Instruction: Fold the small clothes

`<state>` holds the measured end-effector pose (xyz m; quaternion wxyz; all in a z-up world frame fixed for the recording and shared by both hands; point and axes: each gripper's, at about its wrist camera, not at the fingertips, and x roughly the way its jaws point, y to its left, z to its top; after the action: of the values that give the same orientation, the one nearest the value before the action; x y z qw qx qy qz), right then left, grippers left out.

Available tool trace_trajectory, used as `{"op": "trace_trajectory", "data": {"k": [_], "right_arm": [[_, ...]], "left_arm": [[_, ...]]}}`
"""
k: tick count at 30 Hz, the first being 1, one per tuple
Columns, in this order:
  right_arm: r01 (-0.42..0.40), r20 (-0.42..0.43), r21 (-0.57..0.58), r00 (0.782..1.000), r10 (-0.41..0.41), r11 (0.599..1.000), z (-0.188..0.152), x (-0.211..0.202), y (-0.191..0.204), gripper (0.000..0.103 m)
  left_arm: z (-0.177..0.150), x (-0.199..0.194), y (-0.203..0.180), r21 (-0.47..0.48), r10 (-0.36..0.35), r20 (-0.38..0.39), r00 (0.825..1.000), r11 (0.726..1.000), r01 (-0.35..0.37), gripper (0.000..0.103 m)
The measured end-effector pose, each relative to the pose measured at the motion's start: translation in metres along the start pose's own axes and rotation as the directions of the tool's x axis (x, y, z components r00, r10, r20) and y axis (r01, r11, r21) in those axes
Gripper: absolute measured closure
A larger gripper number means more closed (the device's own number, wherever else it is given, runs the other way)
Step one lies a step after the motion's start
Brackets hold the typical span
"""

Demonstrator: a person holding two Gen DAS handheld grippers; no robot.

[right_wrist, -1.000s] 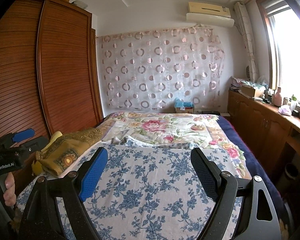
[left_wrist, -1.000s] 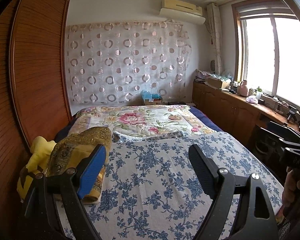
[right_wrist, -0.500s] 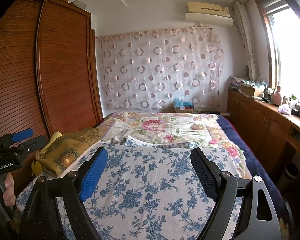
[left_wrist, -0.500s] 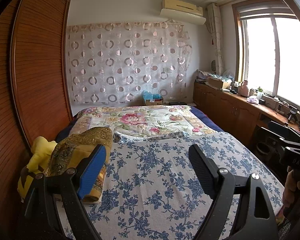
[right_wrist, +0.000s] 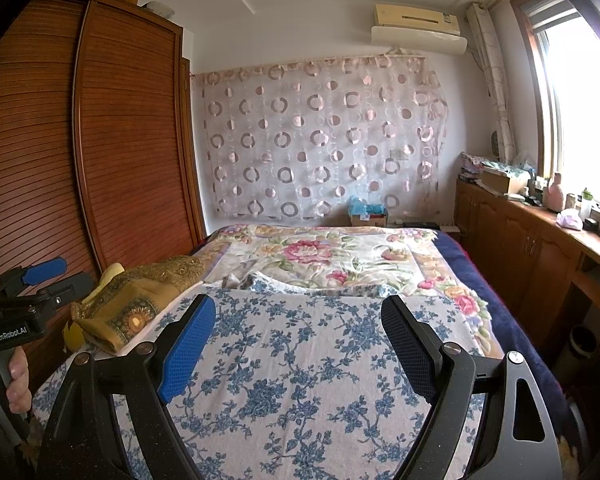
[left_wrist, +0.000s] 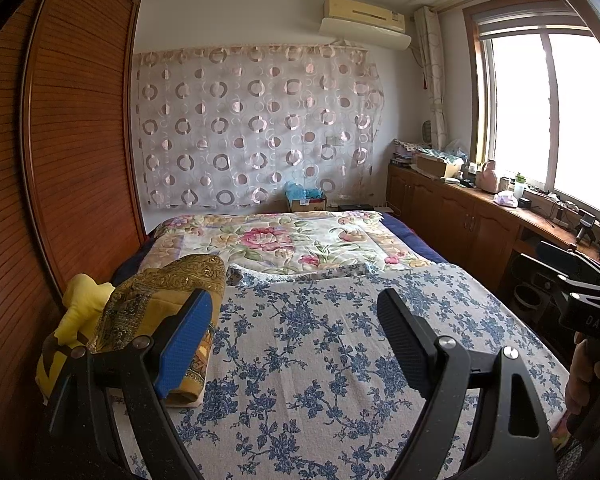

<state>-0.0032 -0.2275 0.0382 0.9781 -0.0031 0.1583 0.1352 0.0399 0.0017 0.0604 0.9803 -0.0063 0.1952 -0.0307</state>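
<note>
A blue-flowered sheet (left_wrist: 320,344) covers the near half of the bed and lies flat. At its left edge sits a heap of clothes: a gold patterned cloth (left_wrist: 160,292) over a yellow garment (left_wrist: 80,312), also seen as the gold cloth (right_wrist: 140,304) in the right wrist view. My left gripper (left_wrist: 294,300) hovers open above the sheet, its blue pad close to the heap and nothing between its fingers. My right gripper (right_wrist: 299,302) is open over the middle of the sheet and holds nothing. A hand (right_wrist: 14,376) grips the left tool's handle.
A pink-flowered quilt (left_wrist: 284,240) covers the far half of the bed. A slatted wooden wardrobe (left_wrist: 60,160) runs along the left side. Low wooden cabinets (left_wrist: 460,224) with clutter on top stand under the window at the right. A box (left_wrist: 306,200) sits by the curtained far wall.
</note>
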Motion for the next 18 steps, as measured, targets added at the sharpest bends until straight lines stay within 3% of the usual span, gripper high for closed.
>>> {"op": "trace_trajectory", "data": {"k": [18], "right_arm": [[0.001, -0.002, -0.001, 1.000, -0.001, 1.000, 0.0011, 0.0004, -0.0032, 0.017]], "left_arm": [[-0.0019, -0.0004, 0.0003, -0.001, -0.001, 0.002, 1.000, 1.000, 0.001, 0.018]]}}
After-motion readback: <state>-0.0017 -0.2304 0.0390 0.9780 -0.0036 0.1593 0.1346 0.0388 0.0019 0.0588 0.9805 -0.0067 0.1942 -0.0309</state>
